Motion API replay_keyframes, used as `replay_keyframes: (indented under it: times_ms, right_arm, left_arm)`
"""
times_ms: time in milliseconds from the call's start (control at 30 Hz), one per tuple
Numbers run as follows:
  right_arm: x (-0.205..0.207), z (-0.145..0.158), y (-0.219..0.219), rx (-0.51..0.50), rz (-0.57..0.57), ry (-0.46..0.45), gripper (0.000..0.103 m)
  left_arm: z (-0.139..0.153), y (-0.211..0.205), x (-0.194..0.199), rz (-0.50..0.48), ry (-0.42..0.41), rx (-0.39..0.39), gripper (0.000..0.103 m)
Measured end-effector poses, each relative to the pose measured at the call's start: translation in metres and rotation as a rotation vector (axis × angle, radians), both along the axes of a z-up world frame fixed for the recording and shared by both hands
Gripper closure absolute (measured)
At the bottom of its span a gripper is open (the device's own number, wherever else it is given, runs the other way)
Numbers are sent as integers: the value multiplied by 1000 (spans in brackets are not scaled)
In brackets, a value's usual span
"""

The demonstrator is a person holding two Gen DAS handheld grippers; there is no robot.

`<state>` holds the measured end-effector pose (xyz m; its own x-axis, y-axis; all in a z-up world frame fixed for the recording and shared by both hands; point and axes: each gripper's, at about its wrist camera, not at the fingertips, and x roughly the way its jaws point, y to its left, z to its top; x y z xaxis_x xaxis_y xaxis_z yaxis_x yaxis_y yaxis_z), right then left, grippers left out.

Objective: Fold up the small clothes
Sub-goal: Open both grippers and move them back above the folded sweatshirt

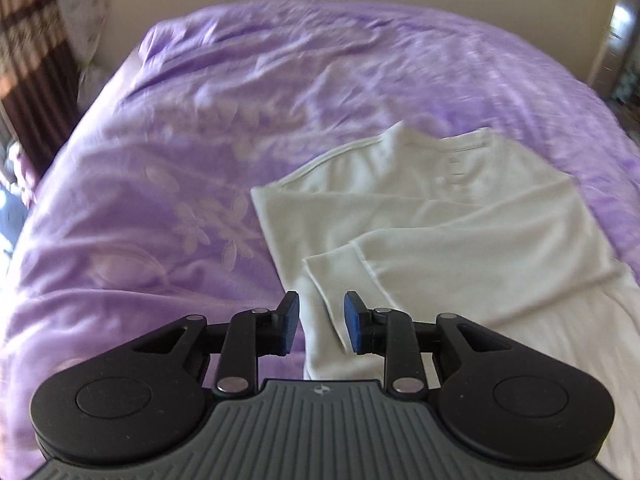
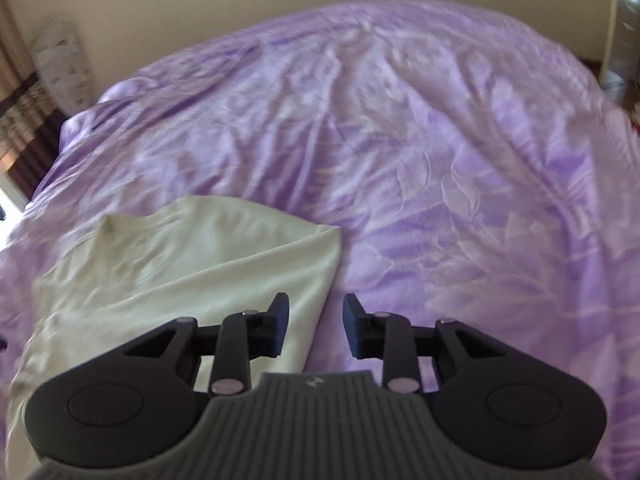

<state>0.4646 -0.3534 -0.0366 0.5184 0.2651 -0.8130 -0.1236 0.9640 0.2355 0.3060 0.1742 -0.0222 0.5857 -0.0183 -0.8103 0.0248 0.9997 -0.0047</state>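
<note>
My left hand-held gripper [image 1: 321,322] and right one [image 2: 316,324] hover wide, empty, over the half-folded shirt [image 1: 420,216] on the bed [image 1: 160,140]. Next, I reckon: pinch the near hem and fold it up.

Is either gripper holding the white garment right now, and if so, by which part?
Nothing is held. The left gripper and right gripper are both open over the white garment's near edges, with no cloth pinched.
</note>
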Motion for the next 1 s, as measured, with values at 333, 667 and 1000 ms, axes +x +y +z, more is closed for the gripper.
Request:
replay_keyframes:
  times_ms: [333, 667, 1000]
  right_arm:
    - [-159, 151, -13, -80, 257, -160, 61]
    - [-290, 159, -13, -226, 478, -104, 58]
    - [-354, 56, 32, -330, 747, 3, 62]
  left_arm:
    - [85, -42, -133, -284, -136, 143, 68]
    - [85, -66, -232, -585, -108, 361, 58]
    - [5, -85, -284, -819, 101, 430, 55]
